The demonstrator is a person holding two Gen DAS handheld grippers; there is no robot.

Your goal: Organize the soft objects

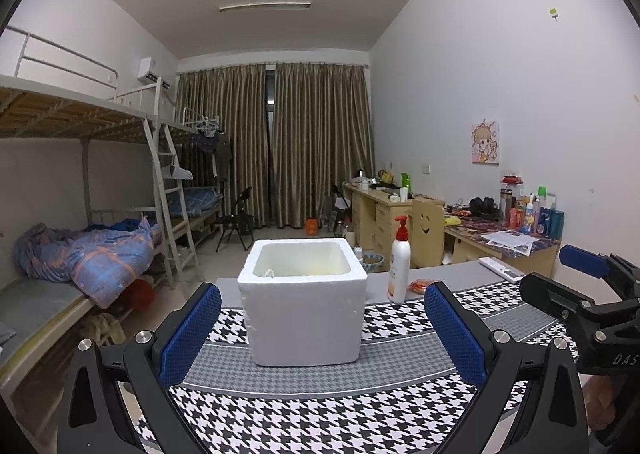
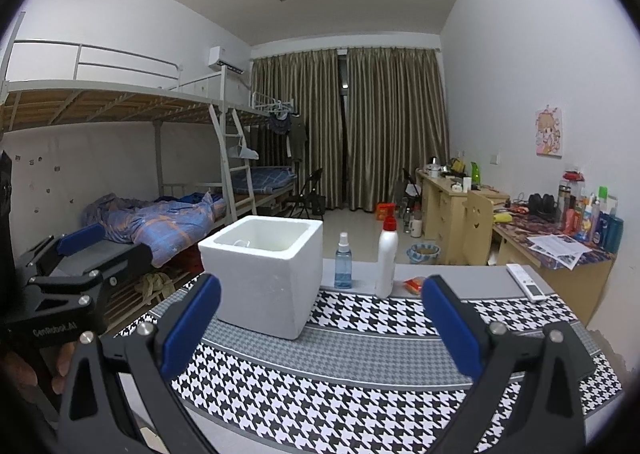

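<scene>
Looking at both views, hardly anything seems done yet. The left tongs (image 1: 322, 328) and right tongs (image 2: 320, 324) are both spread wide and gripping nothing, hovering over the checked cloth (image 1: 320, 414) on the tabletop (image 2: 472, 278). The white foam box (image 1: 302, 302) sits between them, just ahead. I can make out only a small pale scrap inside it by the rim, can't tell what. The only maybe-soft thing outside is a little orange packet (image 2: 414, 285) beside the white pump bottle (image 2: 387, 260) and the blue spray bottle (image 2: 343, 262). My guess: the sorting is basically all still ahead.
</scene>
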